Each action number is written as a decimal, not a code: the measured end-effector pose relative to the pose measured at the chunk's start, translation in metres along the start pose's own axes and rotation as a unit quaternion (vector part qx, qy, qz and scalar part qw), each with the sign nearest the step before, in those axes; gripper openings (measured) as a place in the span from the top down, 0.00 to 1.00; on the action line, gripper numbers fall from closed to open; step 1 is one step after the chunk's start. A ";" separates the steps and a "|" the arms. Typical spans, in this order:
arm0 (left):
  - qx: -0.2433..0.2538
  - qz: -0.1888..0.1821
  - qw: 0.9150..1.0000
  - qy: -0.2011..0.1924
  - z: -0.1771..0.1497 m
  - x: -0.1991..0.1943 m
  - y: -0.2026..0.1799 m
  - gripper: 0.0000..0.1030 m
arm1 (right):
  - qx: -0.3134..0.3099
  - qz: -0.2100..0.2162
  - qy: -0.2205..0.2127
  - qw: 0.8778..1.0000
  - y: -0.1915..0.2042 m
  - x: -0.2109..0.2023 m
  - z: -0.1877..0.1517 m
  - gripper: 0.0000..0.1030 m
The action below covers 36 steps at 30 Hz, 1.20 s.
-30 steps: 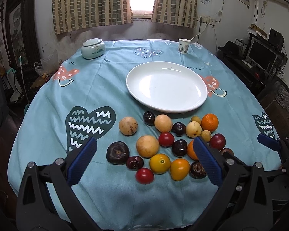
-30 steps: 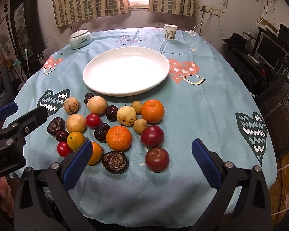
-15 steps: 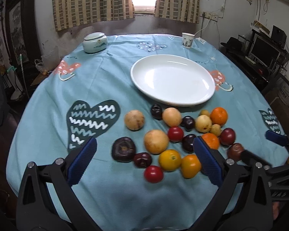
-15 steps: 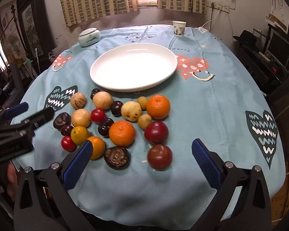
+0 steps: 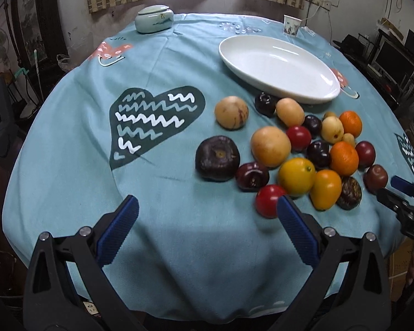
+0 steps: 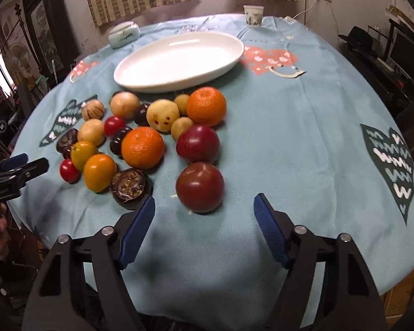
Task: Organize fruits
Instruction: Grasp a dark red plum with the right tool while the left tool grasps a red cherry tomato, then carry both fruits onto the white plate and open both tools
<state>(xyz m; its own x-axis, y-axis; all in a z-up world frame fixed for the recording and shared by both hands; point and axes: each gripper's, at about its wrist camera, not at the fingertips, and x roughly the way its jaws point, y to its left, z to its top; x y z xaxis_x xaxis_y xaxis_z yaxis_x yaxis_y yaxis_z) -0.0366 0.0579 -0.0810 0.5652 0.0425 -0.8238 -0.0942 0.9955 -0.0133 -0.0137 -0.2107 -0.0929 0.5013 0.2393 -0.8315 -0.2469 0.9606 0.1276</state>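
Observation:
Several fruits lie in a loose cluster on the blue tablecloth in front of an empty white oval plate [image 5: 278, 66] [image 6: 179, 60]. My left gripper [image 5: 205, 209] hovers open over bare cloth just before a dark purple fruit [image 5: 217, 157], its right pad beside a small red tomato [image 5: 269, 200]. My right gripper [image 6: 204, 207] is low over the near edge of the cluster, its jaws closing, with a dark red plum [image 6: 200, 187] just ahead of the gap between the pads and untouched. Oranges [image 6: 143, 147] and a red apple [image 6: 198, 144] sit behind the plum.
A pale green lidded jar [image 5: 154, 21] and a paper cup [image 6: 253, 16] stand at the table's far side. The tablecloth [image 5: 157, 69] drapes over the round table's near edge. Dark furniture and a monitor [image 5: 392, 60] crowd the right side of the room.
Both grippers have dropped lower and closer to the fruits, which now look larger. The right gripper's pads stand closer together than before. No fruit has moved.

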 end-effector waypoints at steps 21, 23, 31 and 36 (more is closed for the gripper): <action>0.039 -0.024 0.998 0.035 -0.009 0.035 -0.041 0.27 | 0.042 0.036 0.006 0.998 -0.010 -0.005 -0.004 0.63; 0.040 -0.030 0.998 0.027 -0.008 0.034 -0.045 0.37 | 0.042 0.036 0.004 0.998 -0.011 -0.005 -0.005 0.63; 0.038 -0.071 0.997 0.005 -0.007 0.017 -0.048 0.69 | 0.030 0.051 -0.003 0.998 -0.004 -0.009 -0.004 0.63; 0.036 -0.079 0.996 -0.022 0.000 -0.006 -0.044 0.69 | 0.023 0.062 -0.022 0.998 0.005 -0.019 0.005 0.63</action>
<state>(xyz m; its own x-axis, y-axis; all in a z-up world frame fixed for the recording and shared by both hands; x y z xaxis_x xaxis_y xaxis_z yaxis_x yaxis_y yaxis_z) -0.0360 0.0143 -0.0759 0.6043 -0.1123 -0.7888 0.0569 0.9936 -0.0978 -0.0204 -0.2100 -0.0744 0.5058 0.3623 -0.7829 -0.2726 0.9282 0.2534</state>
